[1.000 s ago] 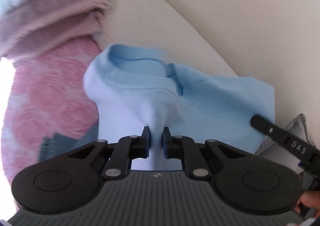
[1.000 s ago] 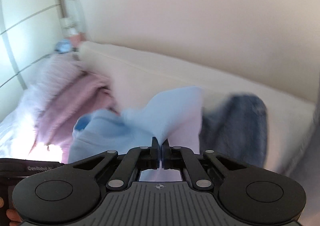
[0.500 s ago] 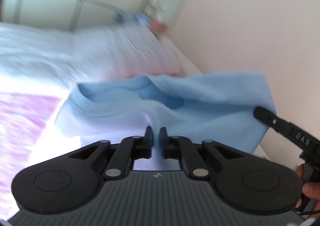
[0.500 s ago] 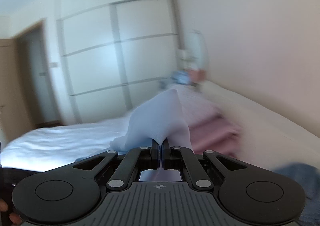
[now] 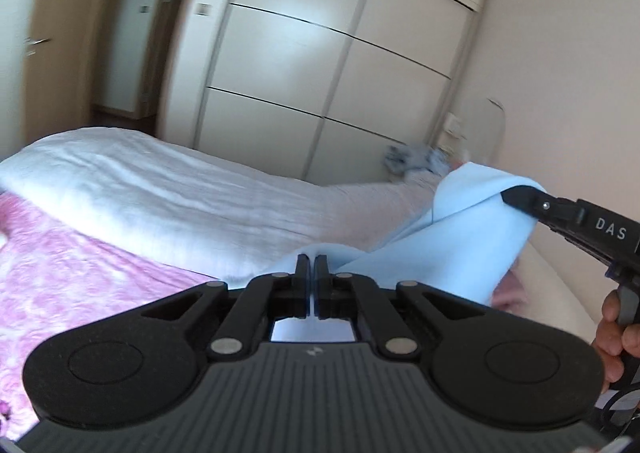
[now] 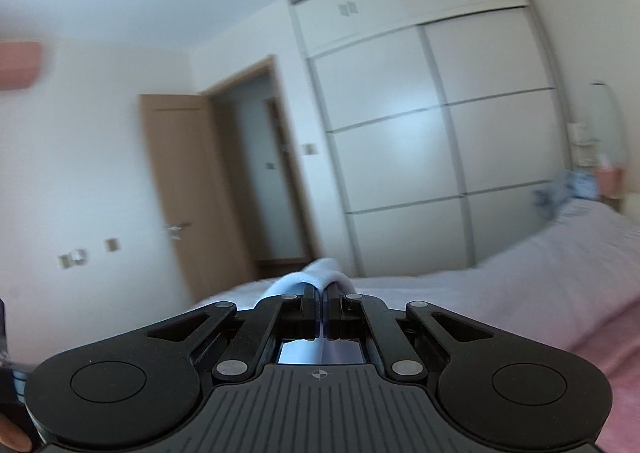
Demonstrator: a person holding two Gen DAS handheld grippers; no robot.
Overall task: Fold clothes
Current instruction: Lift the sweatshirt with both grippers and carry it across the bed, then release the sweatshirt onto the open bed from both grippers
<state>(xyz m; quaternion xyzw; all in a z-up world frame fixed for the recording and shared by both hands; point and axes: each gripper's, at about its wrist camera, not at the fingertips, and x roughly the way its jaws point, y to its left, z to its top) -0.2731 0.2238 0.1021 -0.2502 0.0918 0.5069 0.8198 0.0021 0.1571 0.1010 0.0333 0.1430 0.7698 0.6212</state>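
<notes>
A light blue shirt (image 5: 476,237) hangs stretched in the air between both grippers, above the bed. My left gripper (image 5: 311,261) is shut on one edge of it, with blue cloth pinched between the pads. In the left wrist view the right gripper (image 5: 516,197) comes in from the right, its black tip clamped on the shirt's other corner. The right wrist view shows my right gripper (image 6: 323,291) shut on a bunched fold of the same shirt (image 6: 316,273); most of the garment is hidden below the camera.
A bed lies below with a white duvet (image 5: 160,189) and a pink patterned blanket (image 5: 80,277). White sliding wardrobe doors (image 6: 440,133) stand behind the bed. An open wooden door (image 6: 176,193) is to the left. A small heap of bluish clothes (image 5: 412,159) lies far back.
Both grippers swung up and round from the sofa and the clothes pile toward the bed and wardrobe, carrying the blue shirt. The shirt now hangs off to the right of the left gripper.
</notes>
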